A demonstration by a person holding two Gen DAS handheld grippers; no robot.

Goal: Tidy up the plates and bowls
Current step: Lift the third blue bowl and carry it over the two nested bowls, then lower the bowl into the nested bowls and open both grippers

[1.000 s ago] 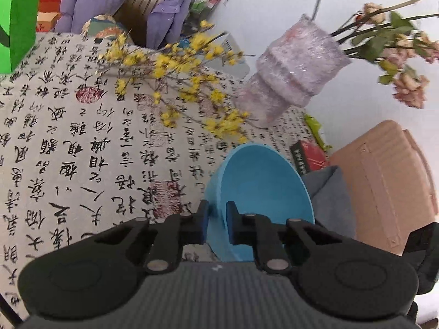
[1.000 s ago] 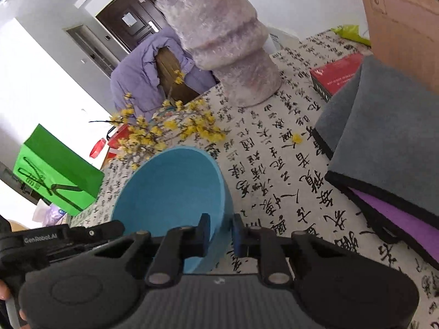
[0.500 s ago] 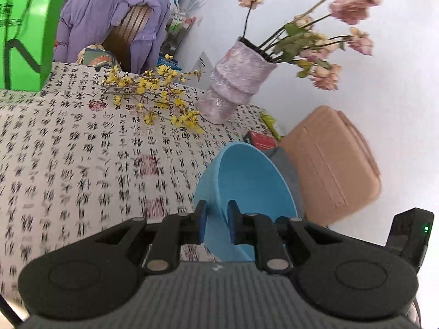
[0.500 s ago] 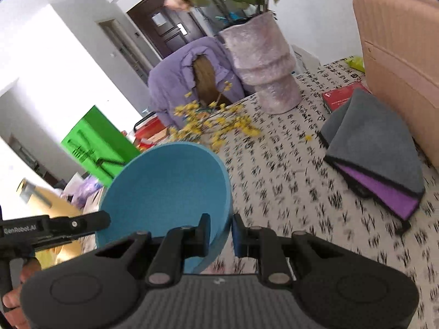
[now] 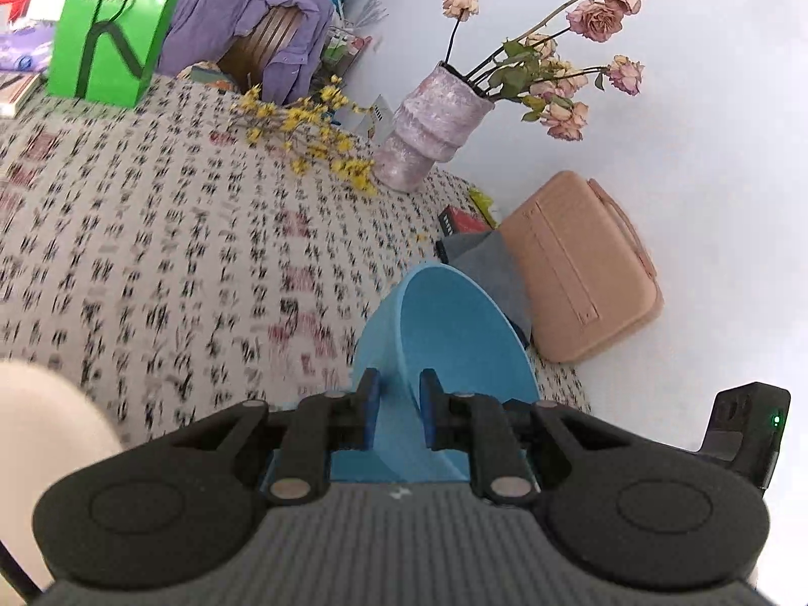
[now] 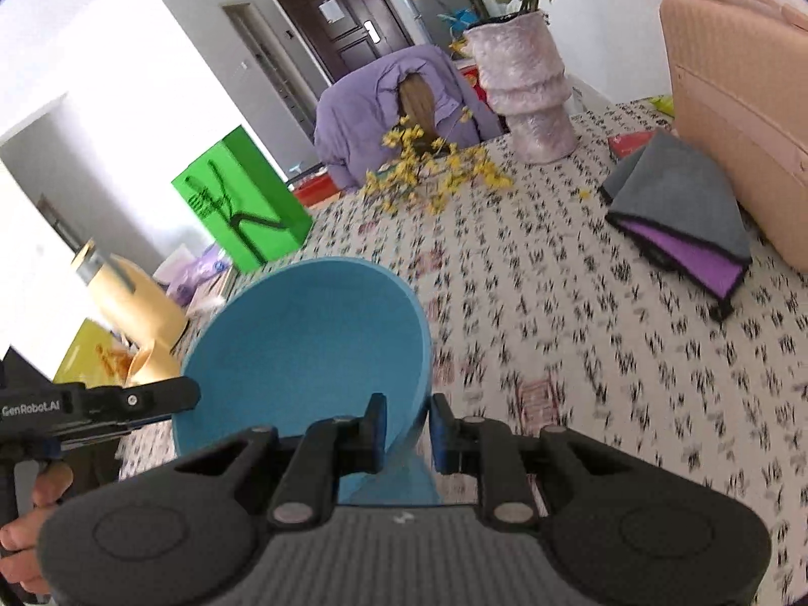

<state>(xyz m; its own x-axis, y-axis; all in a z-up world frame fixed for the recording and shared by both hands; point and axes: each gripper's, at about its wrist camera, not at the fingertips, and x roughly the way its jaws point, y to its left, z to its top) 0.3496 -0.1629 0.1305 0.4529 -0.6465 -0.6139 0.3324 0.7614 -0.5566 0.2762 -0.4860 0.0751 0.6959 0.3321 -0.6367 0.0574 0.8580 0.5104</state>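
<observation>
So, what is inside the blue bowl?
The blue bowl looks empty: only its plain blue inner wall shows. The right gripper and left gripper cover its lowest part.

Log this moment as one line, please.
left gripper: shut on bowl rim | right gripper: shut on opposite rim | bowl: held above tablecloth, tilted

Blue bowl (image 5: 454, 333), plain matte, tilted on edge, raised above patterned tablecloth (image 5: 151, 232)

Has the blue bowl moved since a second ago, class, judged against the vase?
Yes. The blue bowl, gripped by both grippers, has pulled back from the vase, which now looks smaller and farther off in both views.
</observation>
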